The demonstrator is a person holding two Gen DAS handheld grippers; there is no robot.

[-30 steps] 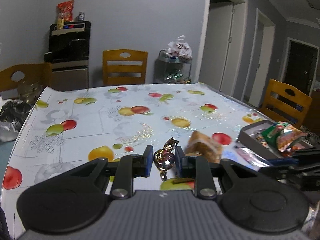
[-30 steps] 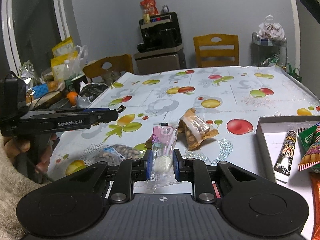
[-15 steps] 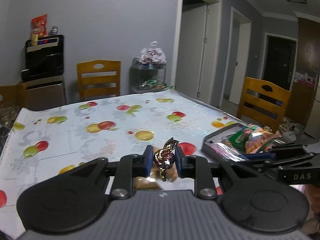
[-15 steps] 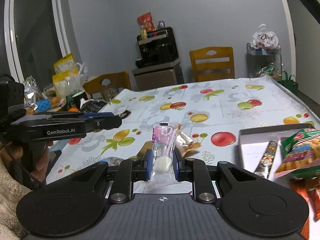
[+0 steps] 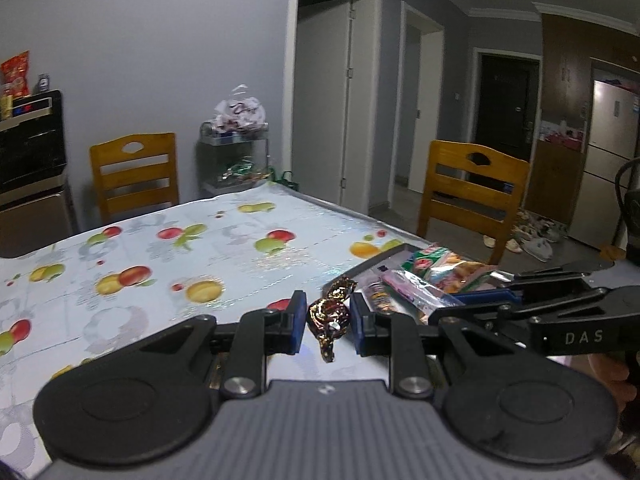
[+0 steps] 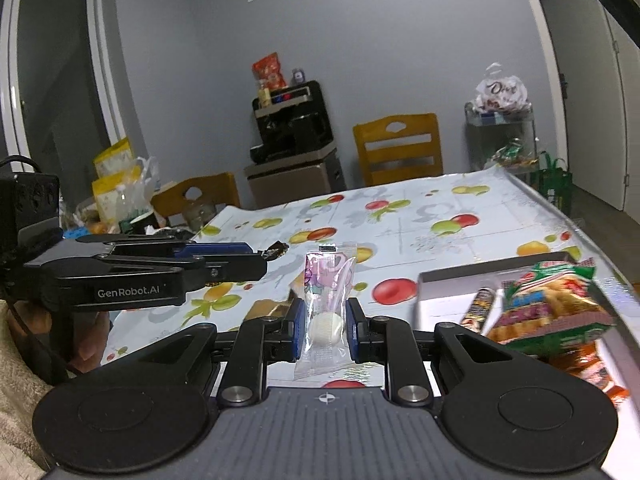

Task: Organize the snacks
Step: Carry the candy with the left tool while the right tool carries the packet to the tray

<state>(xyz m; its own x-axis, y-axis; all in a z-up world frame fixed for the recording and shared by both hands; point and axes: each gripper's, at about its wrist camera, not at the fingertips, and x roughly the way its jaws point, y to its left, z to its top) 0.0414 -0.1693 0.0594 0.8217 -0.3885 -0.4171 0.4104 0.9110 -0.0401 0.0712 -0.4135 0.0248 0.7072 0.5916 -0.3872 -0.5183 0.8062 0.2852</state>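
My left gripper (image 5: pixel 327 322) is shut on a gold and brown foil-wrapped candy (image 5: pixel 329 314) and holds it above the table. It also shows in the right wrist view (image 6: pixel 256 260), from the side. My right gripper (image 6: pixel 323 330) is shut on a clear and pink packet with a white sweet inside (image 6: pixel 326 304). It shows at the right of the left wrist view (image 5: pixel 476 304), over the box. The grey snack box (image 6: pixel 452 276) on the table holds a green and orange chip bag (image 6: pixel 548 300) and a dark stick snack (image 6: pixel 478 306).
The fruit-print tablecloth (image 5: pixel 168 248) covers the table. A brown-gold snack (image 6: pixel 268 308) lies below my right gripper. Wooden chairs (image 5: pixel 468 196) stand around the table. Bags and clutter (image 6: pixel 120 184) sit at the table's far left. A black appliance (image 6: pixel 294 120) stands by the wall.
Both grippers have swung right toward the snack box, each still holding its sweet. The box and chip bag now look closer in both views.
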